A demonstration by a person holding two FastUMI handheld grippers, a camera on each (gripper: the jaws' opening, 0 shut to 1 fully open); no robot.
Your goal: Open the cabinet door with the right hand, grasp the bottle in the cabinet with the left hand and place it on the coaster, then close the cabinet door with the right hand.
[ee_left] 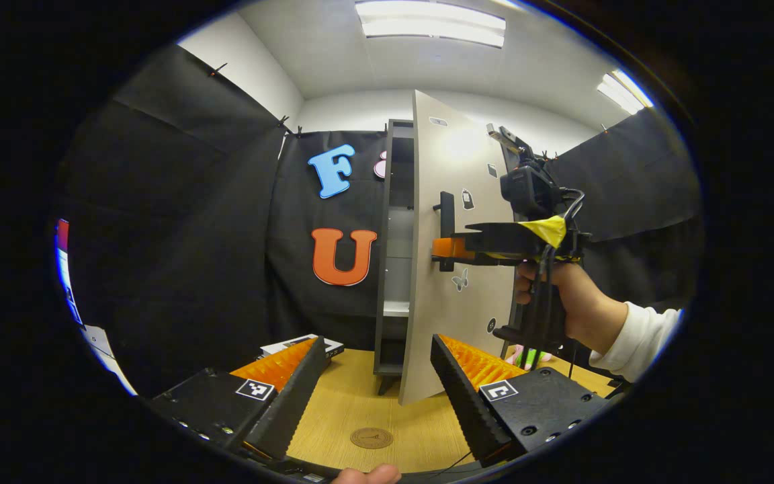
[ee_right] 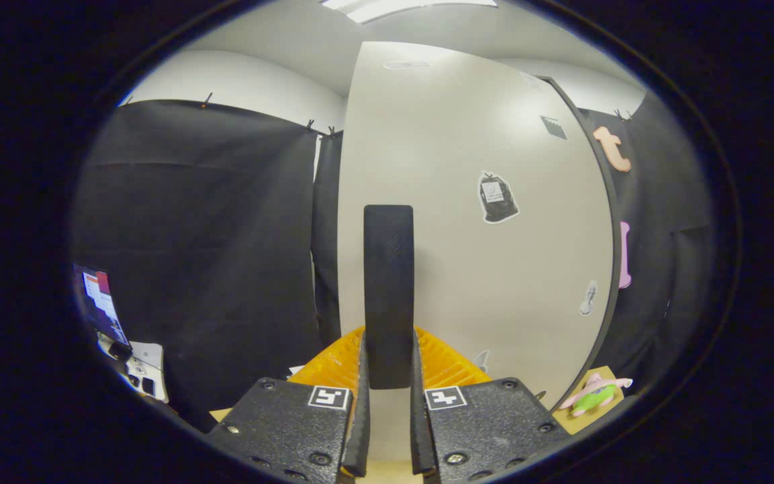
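Cabinet door stood part open; its handle was pinched by right gripper. Bottle not seen, cabinet interior mostly hidden. Left gripper spread, idle above coaster. Risk: handle slips if pull goes off-axis.

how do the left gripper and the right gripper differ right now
The left gripper is open with nothing between its fingers; the right gripper is shut on the black vertical door handle. The left gripper hangs low over the light wooden table, near the round brown coaster; the right gripper is raised at the pale grey cabinet door. Both are hand-held.
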